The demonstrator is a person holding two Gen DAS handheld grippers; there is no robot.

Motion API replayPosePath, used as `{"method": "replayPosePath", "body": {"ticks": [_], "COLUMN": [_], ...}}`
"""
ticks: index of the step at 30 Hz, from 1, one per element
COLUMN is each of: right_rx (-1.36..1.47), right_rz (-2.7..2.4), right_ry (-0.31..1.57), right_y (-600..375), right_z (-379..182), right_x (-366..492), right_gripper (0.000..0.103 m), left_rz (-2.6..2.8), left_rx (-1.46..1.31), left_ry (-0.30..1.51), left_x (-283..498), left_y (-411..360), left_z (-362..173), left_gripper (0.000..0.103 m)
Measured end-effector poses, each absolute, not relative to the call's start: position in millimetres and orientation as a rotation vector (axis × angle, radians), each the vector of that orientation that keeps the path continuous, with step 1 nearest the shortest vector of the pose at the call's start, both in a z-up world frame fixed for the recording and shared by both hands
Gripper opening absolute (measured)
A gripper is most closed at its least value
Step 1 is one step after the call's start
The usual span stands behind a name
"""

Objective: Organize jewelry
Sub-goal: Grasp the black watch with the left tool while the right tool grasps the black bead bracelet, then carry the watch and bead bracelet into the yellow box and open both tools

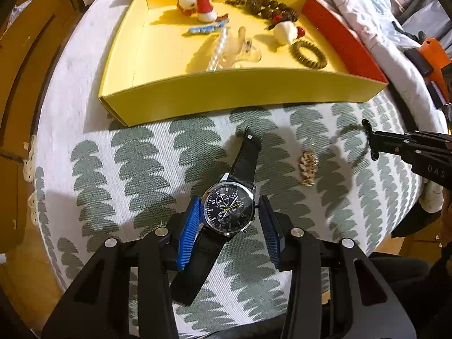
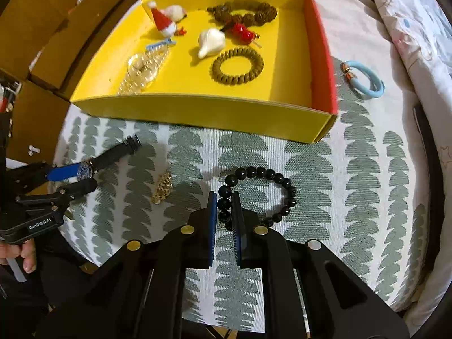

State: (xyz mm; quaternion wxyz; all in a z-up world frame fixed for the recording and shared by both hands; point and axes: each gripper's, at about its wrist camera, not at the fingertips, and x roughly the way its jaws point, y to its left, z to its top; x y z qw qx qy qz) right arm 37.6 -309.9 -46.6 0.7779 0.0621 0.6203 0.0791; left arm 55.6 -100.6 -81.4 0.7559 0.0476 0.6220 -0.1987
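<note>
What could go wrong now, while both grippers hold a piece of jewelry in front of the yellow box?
The left gripper pinches the watch only by its round case, so it could twist free. The black bead bracelet dangles from the right gripper by few beads and could snag the yellow box wall.

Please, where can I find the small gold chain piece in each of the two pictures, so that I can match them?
Left wrist view: the gold chain piece lies on the leaf-patterned cloth, right of centre, beside the wristwatch.
Right wrist view: it lies left of centre, between the wristwatch and the black bead bracelet.
Shared landmark: the yellow box behind it in both views.
</note>
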Motion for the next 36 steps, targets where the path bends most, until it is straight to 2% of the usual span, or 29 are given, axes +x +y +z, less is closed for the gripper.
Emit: {"method": "replayPosePath", "body": {"ticks": [25,31,36], "right_rx": [0.336,0.347,0.373], "right_rz": [0.364,0.362,0.347], "right_ry": [1.101,1.040,1.017], "right_y": [-321.1,-324.3,-334.0], "right_z": [45.3,70.4,77.2], "right_x": [23.7,42.0,68.5], "right_gripper": [0.011,0.011,0.011], "left_rz": [-0.509,-0.493,-0.460], "left_rx": [-0.081,-0.091,-0.089], "left_ry": [1.165,1.100,1.095], "left_x": [60.5,80.0,111.8], "left_y": [-72.2,-74.4,-81.8], "left_z": [30.8,62.0,65.6], "left_gripper": [0.042,0.042,0.042]}}
